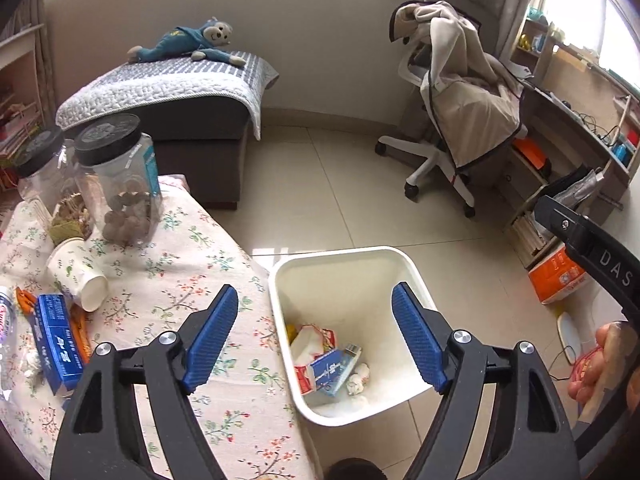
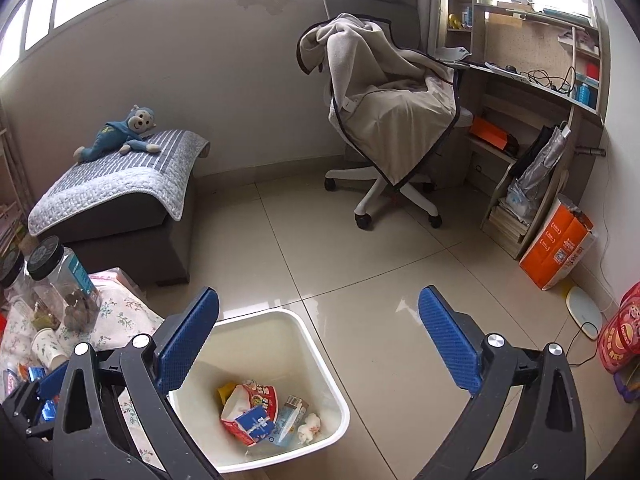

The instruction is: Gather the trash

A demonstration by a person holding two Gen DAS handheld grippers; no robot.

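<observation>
A white bin (image 1: 344, 258) stands on the floor against the table's edge. In it lie a red-and-white carton (image 1: 310, 344), a blue box (image 1: 334, 368) and crumpled tissue (image 1: 358, 380). My left gripper (image 1: 315, 289) hangs open over the bin with nothing between its blue pads. My right gripper (image 2: 319, 291) is open wide and empty, above the bin's (image 2: 320, 360) right side; the trash (image 2: 256, 408) shows below it. On the table lie a tipped paper cup (image 1: 80, 276), a blue toothpaste box (image 1: 60, 344) and an orange wrapper (image 1: 24, 300).
The table has a floral cloth (image 1: 208, 280) and carries two black-lidded jars (image 1: 120, 184). A covered sofa (image 1: 168, 92) with a blue plush toy stands behind. A draped office chair (image 2: 392, 128), a desk with shelves (image 2: 540, 92) and an orange box (image 2: 556, 248) stand at the right.
</observation>
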